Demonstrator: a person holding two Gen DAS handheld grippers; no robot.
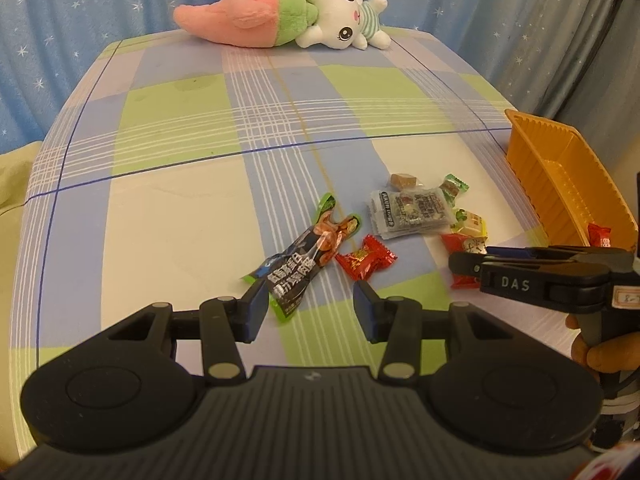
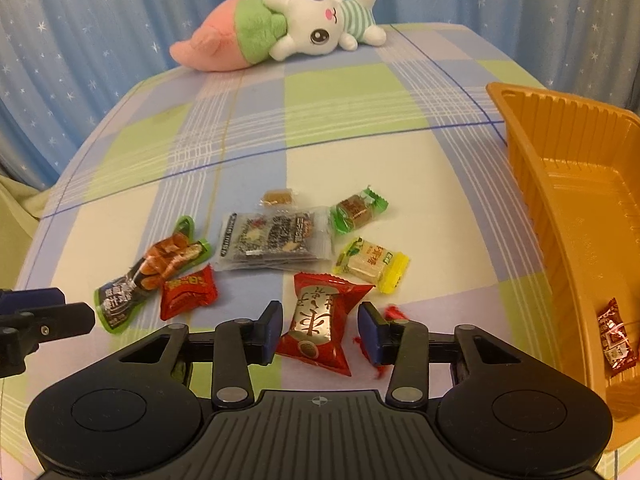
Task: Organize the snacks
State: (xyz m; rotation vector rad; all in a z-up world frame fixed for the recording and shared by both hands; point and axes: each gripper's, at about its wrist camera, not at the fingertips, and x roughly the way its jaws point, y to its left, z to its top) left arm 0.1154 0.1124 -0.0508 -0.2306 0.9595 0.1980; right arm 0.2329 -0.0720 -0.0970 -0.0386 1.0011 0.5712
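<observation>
Checked cloth on the table carries seven loose snacks while one red candy [image 2: 614, 336] lies in the orange tray [image 2: 560, 208], my right tool [image 2: 319, 330] spread astride a red-gold candy [image 2: 320, 320], my left tool [image 1: 310, 306] spread and empty.

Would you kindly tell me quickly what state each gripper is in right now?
Left gripper: open, holding nothing, above the long dark snack packet.
Right gripper: open around the red snack, not yet clamped.
</observation>
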